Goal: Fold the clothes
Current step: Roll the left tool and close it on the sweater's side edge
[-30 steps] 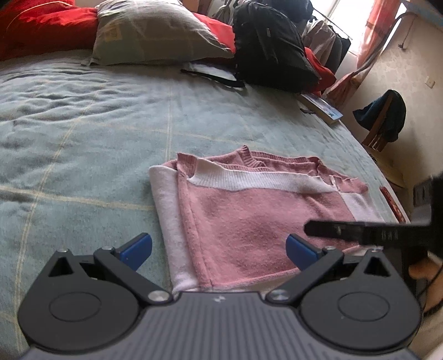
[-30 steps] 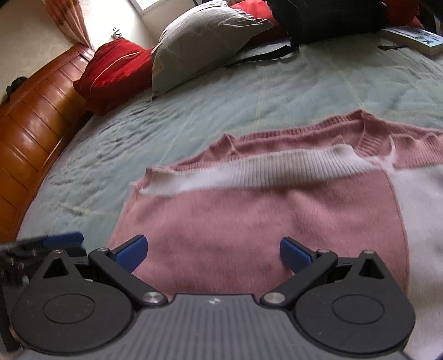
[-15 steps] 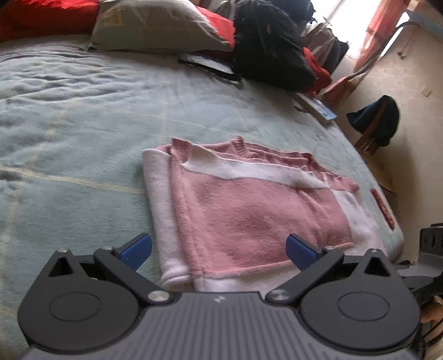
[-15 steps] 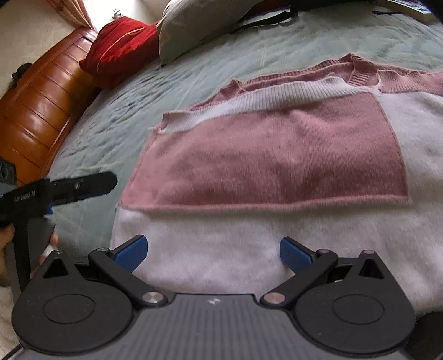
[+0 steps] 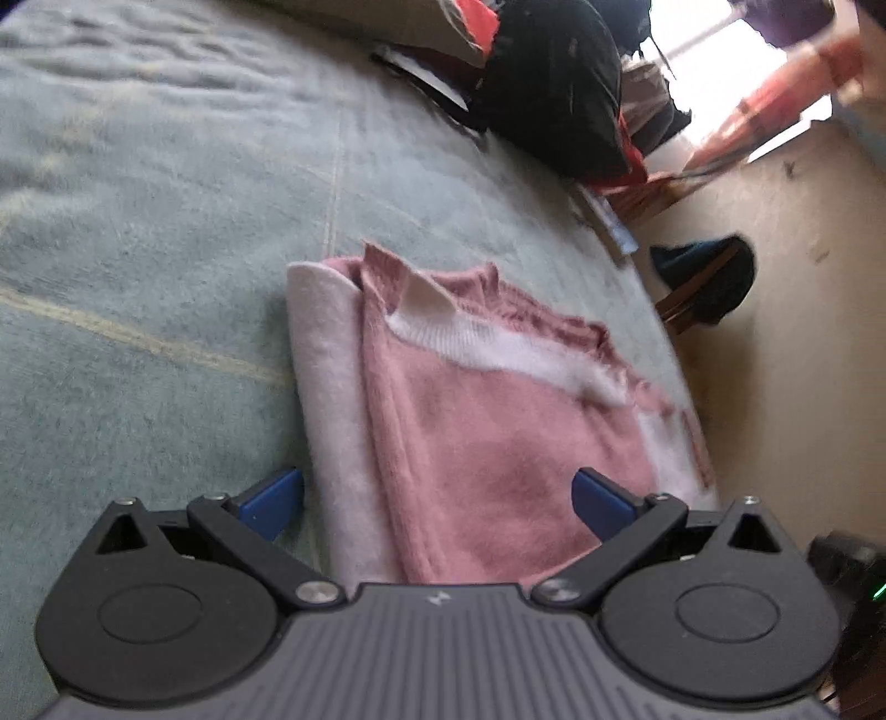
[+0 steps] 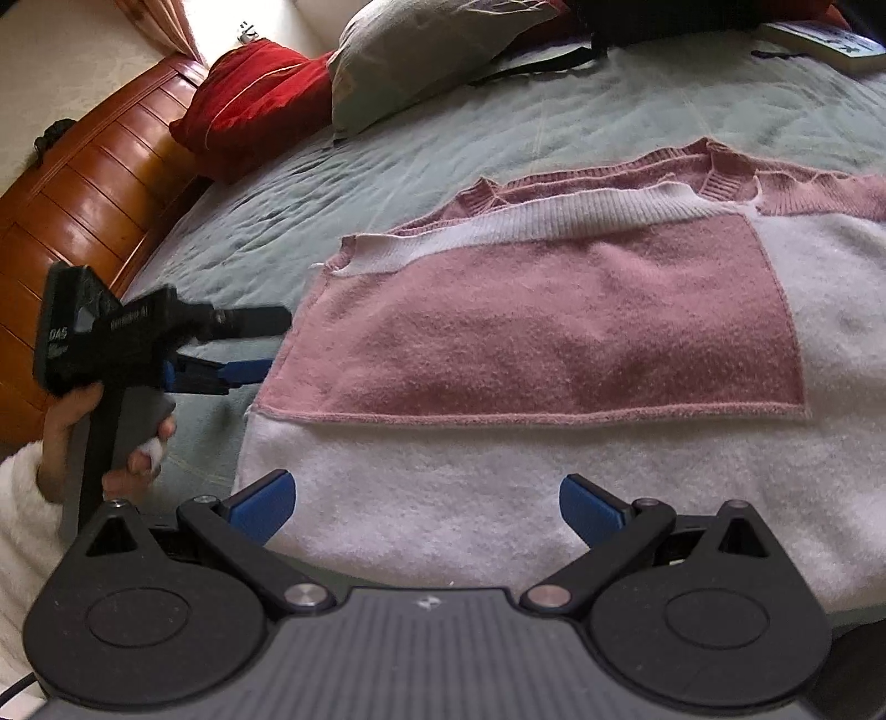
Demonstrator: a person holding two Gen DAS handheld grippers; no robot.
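Since prev frames, left hand-held gripper (image 5: 437, 501) has dropped closer to the bed (image 5: 138, 232) and tilted; its fingers spread wide, straddling lower left corner of the folded pink-and-white sweater (image 5: 487, 421), gripping nothing. Right hand-held gripper (image 6: 426, 507) also spread wide, empty, low over sweater's white hem at frame bottom. Right view only: person's hand (image 6: 77, 426) w/ white sleeve holding left device at frame left, wooden bed frame (image 6: 94, 183), red pillow (image 6: 260, 105). Left view only: black bag (image 5: 554, 83) upper right, floor

Left wrist view — low at the folded sweater's (image 5: 498, 432) side edge, tilted, facing along it toward the window. Right wrist view — close above its near hem, facing the pillows (image 6: 432, 50). Both share the sweater.
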